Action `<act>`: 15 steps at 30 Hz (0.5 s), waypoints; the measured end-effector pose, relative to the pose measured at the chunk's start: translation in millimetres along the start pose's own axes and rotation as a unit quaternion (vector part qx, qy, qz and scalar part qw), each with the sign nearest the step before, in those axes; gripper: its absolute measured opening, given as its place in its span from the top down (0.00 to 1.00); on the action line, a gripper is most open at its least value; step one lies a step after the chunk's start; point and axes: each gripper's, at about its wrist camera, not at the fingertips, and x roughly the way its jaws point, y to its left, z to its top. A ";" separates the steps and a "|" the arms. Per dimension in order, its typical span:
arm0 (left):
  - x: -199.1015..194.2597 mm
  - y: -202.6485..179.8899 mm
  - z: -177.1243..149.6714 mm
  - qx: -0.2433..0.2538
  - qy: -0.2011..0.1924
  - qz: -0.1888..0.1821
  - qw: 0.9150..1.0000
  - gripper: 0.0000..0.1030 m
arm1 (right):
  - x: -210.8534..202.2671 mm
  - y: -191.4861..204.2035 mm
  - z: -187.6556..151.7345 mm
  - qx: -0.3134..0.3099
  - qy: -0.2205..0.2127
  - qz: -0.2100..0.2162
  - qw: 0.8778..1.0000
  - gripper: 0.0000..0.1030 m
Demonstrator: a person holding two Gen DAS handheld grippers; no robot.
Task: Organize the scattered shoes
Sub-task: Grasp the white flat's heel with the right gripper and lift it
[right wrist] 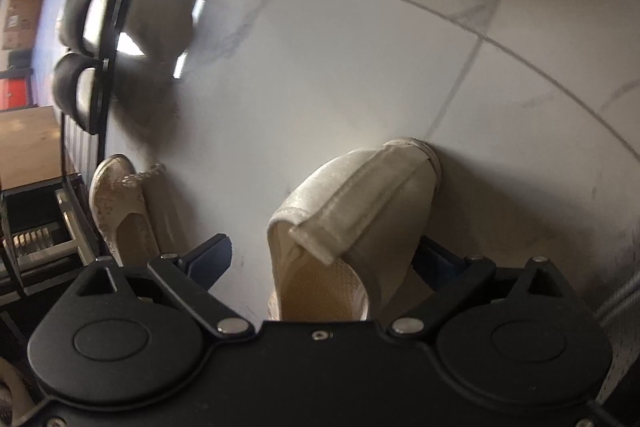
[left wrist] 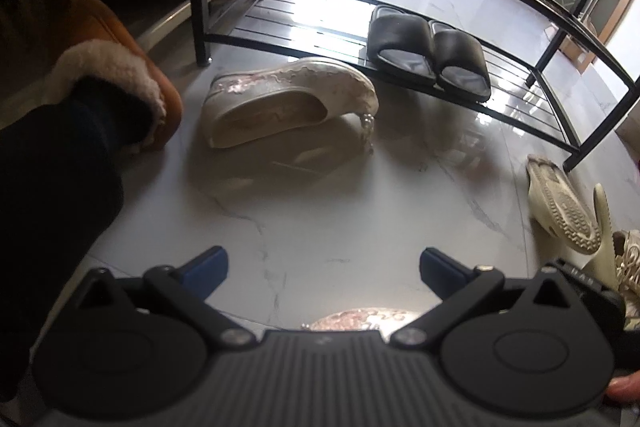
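Cream fabric slip-on shoe (right wrist: 352,227) between spread right tool (right wrist: 324,259), left tool (left wrist: 324,267) released, glossy marble floor (left wrist: 340,211).

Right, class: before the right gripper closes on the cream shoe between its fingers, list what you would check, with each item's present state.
1. Right gripper open: ok.
2. Cream shoe sits between the fingers: ok.
3. Both pads touching it: cannot tell.
4. Left gripper open and holding nothing: ok.
5. Free shelf space beside the black slippers on the shoe rack: ok.
6. Shoe upright on the floor: ok.
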 end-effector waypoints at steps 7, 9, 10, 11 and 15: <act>3.4 1.9 -0.5 -0.008 0.010 -0.002 1.000 0.01 | -15.6 14.5 -0.3 -0.156 -0.038 -0.063 0.985 0.01; 4.7 0.2 -1.7 -0.007 0.013 -0.005 1.000 0.01 | -17.3 23.0 -6.1 -0.242 -0.075 -0.116 0.960 0.00; 5.4 -1.0 -2.4 -0.005 0.015 -0.005 1.000 0.01 | -17.3 26.5 -9.4 -0.283 -0.092 -0.140 0.944 0.00; 6.0 -2.3 -3.1 -0.003 0.016 -0.006 1.000 0.01 | -16.7 29.4 -12.2 -0.319 -0.107 -0.162 0.928 0.00; 5.8 -5.1 -4.6 0.009 0.015 -0.001 1.000 0.01 | -8.3 30.6 -10.2 -0.350 -0.115 -0.200 0.908 0.00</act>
